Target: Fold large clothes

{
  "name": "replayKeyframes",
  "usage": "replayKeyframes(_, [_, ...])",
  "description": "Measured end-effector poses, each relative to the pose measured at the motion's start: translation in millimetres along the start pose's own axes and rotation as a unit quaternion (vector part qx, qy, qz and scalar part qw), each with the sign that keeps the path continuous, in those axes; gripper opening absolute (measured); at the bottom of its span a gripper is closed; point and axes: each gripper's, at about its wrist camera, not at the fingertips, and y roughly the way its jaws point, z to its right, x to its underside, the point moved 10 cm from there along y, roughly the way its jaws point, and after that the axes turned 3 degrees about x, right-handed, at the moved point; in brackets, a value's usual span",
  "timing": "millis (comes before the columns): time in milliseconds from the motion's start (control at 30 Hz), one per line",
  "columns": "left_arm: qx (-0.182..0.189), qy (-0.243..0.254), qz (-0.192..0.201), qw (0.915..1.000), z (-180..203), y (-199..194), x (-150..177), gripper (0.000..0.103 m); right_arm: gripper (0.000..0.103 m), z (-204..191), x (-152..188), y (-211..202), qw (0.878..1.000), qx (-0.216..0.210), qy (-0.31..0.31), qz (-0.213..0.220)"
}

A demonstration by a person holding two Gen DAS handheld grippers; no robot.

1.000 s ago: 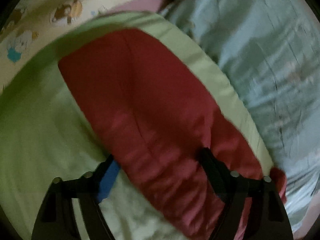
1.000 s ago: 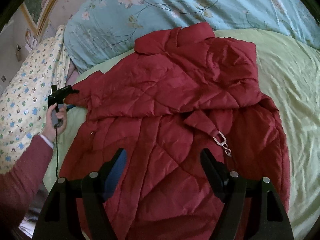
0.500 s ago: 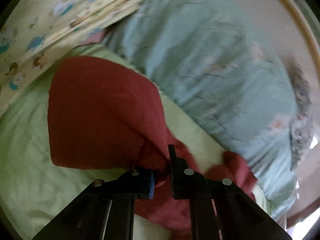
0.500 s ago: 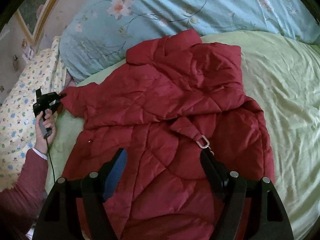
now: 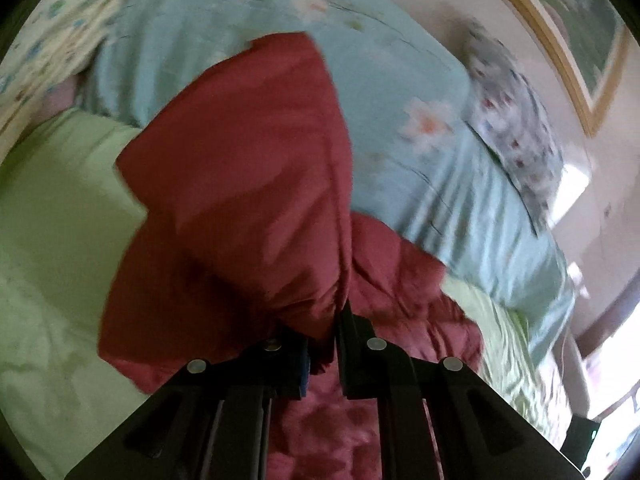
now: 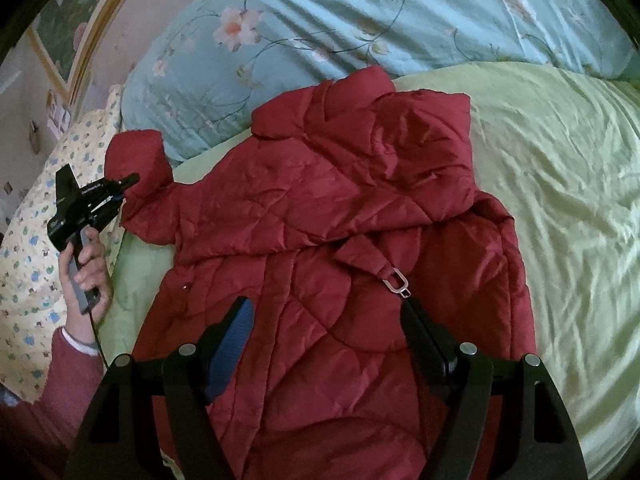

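Red coat spread across the green bed, collar up against the blue floral quilt, body running down from there toward the right claw's camera. Left claw is clamped tight on the sleeve — fingers nearly together with red fabric bunched between them, and the sleeve hangs up off the bed in front of the lens. From the right wrist view you can see it clearly: the left claw sits at the coat's left edge, cuff pinched in its tips and lifted, the person's hand wrapped round the grip, a dark red cuffed arm below it.

Right claw spread wide, nothing between its fingers, hanging over the lower half of the coat. One blue pad shows on its left finger. Just above its right finger a strap with a metal buckle lies on the coat's middle — whether the fingertip touches it, I cannot tell.

The coat's right sleeve is folded in across the chest. Beside the coat's left edge, a yellow cartoon-print blanket. Beyond the quilt, a gold picture frame on the wall.
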Motion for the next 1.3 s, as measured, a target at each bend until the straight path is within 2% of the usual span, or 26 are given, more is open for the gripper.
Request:
replayKeyframes(267, [0.026, 0.081, -0.043, 0.9954, 76, 39, 46, 0.009, 0.077, 15, -3, 3, 1.0, -0.007, 0.024, -0.001])
replayKeyframes(600, [0.033, 0.119, -0.1, 0.9873, 143, 151, 76, 0.009, 0.077, 43, -17, 0, 0.996, -0.026, 0.077, 0.019])
replayKeyframes(733, [0.036, 0.124, -0.125, 0.9837, 150, 183, 95, 0.009, 0.079, 59, -27, 1, 0.993, -0.032, 0.105, 0.03])
replayKeyframes(900, [0.02, 0.134, -0.16, 0.9777, 147, 229, 113, 0.009, 0.079, 70, -44, 8, 0.988, -0.057, 0.138, 0.039])
replayKeyframes(1067, [0.018, 0.127, -0.173, 0.9765, 142, 243, 110, 0.013, 0.08, 67, -65, 34, 0.982, -0.092, 0.163, 0.025])
replayKeyframes(1300, [-0.011, 0.158, -0.179, 0.971, 153, 264, 109, 0.014, 0.082, 42, -98, 77, 0.967, -0.158, 0.198, 0.004])
